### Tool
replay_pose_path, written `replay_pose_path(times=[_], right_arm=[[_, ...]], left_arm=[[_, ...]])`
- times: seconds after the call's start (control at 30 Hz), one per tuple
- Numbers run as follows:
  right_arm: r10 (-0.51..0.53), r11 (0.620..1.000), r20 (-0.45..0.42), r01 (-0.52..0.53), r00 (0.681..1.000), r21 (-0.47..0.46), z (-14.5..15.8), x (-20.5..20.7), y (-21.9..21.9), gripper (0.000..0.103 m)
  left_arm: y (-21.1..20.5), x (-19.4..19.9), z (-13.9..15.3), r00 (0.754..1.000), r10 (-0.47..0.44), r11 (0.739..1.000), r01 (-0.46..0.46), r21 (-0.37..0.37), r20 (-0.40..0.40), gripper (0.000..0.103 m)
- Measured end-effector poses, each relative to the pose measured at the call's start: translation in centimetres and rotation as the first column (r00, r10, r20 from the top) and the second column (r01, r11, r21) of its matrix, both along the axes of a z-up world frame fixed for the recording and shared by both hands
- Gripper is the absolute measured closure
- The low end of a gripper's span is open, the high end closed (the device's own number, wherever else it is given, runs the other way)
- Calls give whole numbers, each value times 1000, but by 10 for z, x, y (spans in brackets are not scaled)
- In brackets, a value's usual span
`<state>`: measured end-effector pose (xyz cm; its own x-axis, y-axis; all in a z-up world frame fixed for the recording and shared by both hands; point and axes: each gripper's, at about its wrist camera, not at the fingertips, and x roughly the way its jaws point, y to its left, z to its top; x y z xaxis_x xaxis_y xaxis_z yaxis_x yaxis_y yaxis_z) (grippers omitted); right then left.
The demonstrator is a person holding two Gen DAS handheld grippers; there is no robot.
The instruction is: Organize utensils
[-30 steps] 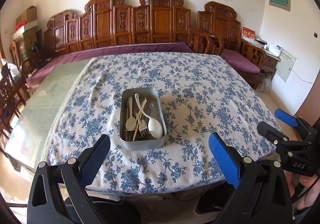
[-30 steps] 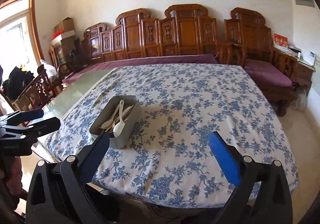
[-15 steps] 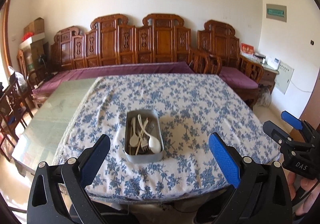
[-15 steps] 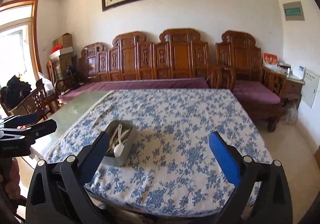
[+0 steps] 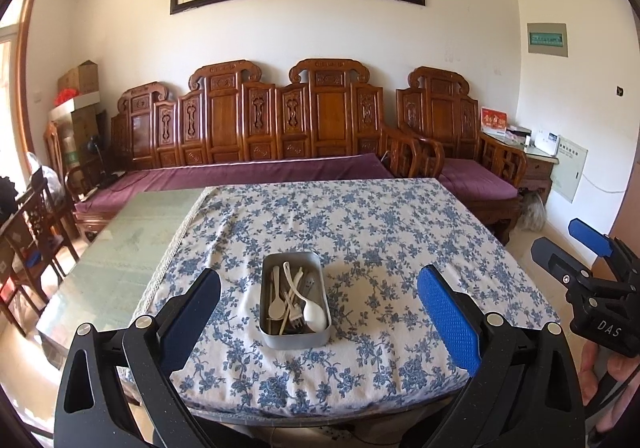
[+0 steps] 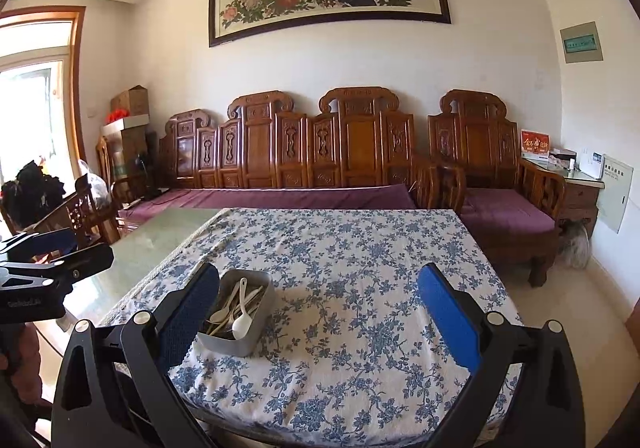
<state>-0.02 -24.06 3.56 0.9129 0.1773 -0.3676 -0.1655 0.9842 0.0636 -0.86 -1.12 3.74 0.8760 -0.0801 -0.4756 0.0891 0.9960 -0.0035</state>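
A grey metal tin (image 5: 295, 336) stands near the front edge of the table with the blue floral cloth (image 5: 380, 232). It holds a white spoon (image 5: 314, 314), a smaller spoon, a fork and several pale sticks. In the right wrist view the tin (image 6: 236, 340) sits at the left with the white spoon (image 6: 242, 322) inside. My left gripper (image 5: 318, 322) is open and empty, held back from the table's front edge in line with the tin. My right gripper (image 6: 318, 322) is open and empty, to the right of the tin.
A carved wooden bench with purple cushions (image 5: 256, 171) runs behind the table. Bare green glass tabletop (image 5: 120, 244) lies left of the cloth. Wooden chairs (image 5: 28, 232) stand at the left. A side table (image 6: 576, 183) stands at the right wall.
Both grippers have pulled back and tilted up, so the table and tin look smaller and more of the wall and painting shows. Both stayed open and empty.
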Motion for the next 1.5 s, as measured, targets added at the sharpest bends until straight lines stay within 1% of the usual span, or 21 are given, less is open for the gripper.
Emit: replay_pose_path(times=[1.5], right_arm=[[4, 1000, 1, -4, 1000, 5, 0, -1, 3, 3]], left_arm=[[3, -1, -3, 1000, 16, 1000, -16, -2, 10, 8]])
